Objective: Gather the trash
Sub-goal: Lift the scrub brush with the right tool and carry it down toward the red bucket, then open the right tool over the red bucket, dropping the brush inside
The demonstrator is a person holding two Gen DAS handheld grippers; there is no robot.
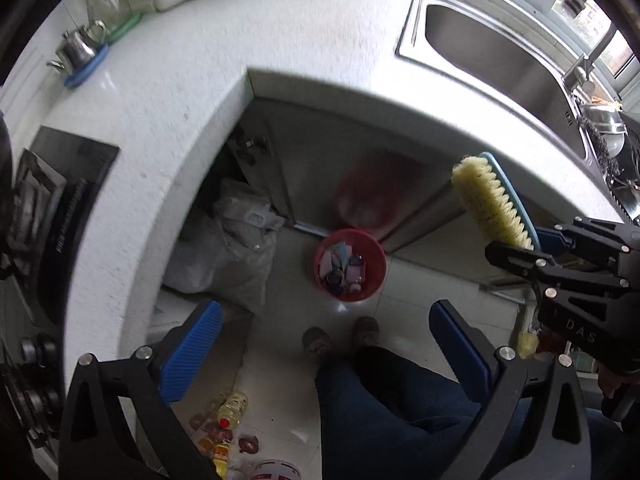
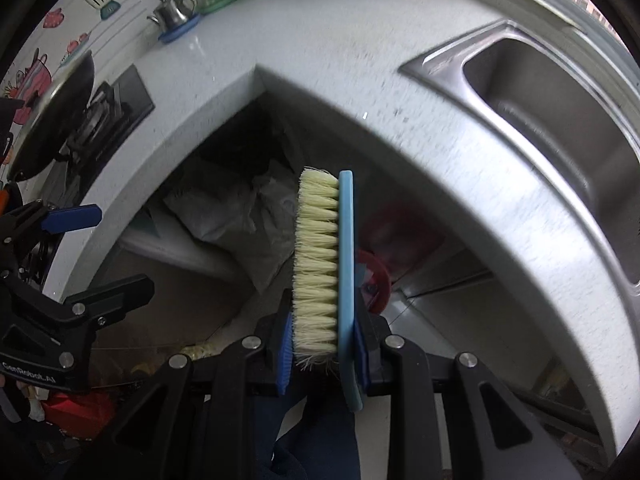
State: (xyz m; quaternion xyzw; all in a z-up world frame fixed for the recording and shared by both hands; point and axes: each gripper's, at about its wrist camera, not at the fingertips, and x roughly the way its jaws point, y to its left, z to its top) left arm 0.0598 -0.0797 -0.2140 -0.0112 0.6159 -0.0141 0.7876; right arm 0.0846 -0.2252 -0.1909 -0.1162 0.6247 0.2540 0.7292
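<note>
A red trash bin (image 1: 350, 265) with several wrappers inside stands on the floor below the counter corner. My left gripper (image 1: 320, 344) is open and empty, held above the floor over the bin's near side. My right gripper (image 2: 323, 344) is shut on a scrub brush (image 2: 326, 264) with a light blue back and cream bristles. The brush (image 1: 494, 204) points up past the counter edge in the left wrist view, to the right of the bin. In the right wrist view the bin (image 2: 376, 280) is mostly hidden behind the brush.
A white L-shaped counter (image 1: 208, 92) wraps around the floor space. A steel sink (image 1: 512, 64) is at right, a kettle (image 1: 78, 48) and a stove (image 2: 100, 120) at left. A grey bag (image 1: 236, 248) lies under the counter. Bottles (image 1: 228, 420) lie on the floor. The person's shoes (image 1: 340, 340) stand near the bin.
</note>
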